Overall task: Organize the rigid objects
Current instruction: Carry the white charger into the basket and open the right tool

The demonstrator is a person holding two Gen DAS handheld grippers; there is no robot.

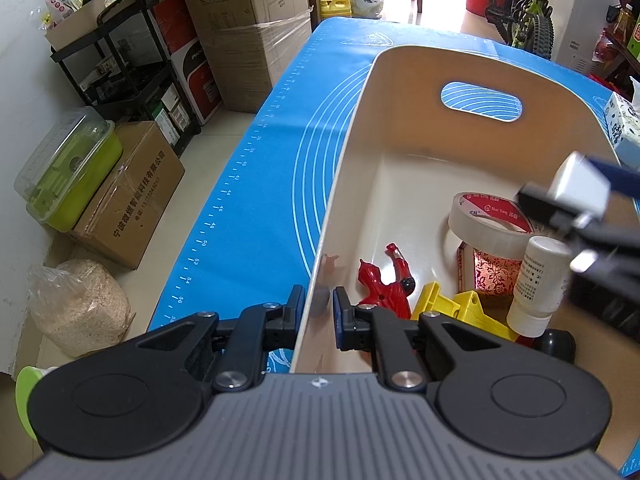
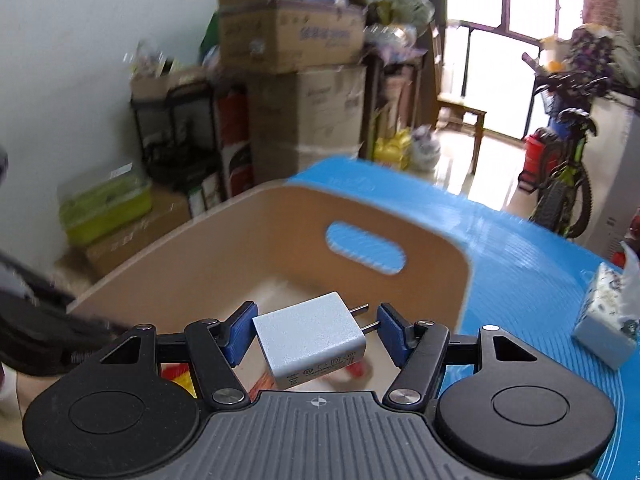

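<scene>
Right wrist view: my right claw [image 2: 314, 330] carries the white charger [image 2: 310, 338] over the bin [image 2: 224, 256].
Its pads clamp body and prongs. My left claw [image 1: 316, 308] pinches the bin's near wall, apparently steadying it on the blue counter [image 1: 256, 184]; the tape roll [image 1: 486, 220] lies inside.

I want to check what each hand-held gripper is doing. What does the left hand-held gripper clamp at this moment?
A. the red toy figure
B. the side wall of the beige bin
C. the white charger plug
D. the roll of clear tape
B: in the left wrist view the left hand-held gripper has one finger outside and one inside the beige bin, closed on its side wall; the white charger plug is in the right hand-held gripper.
</scene>
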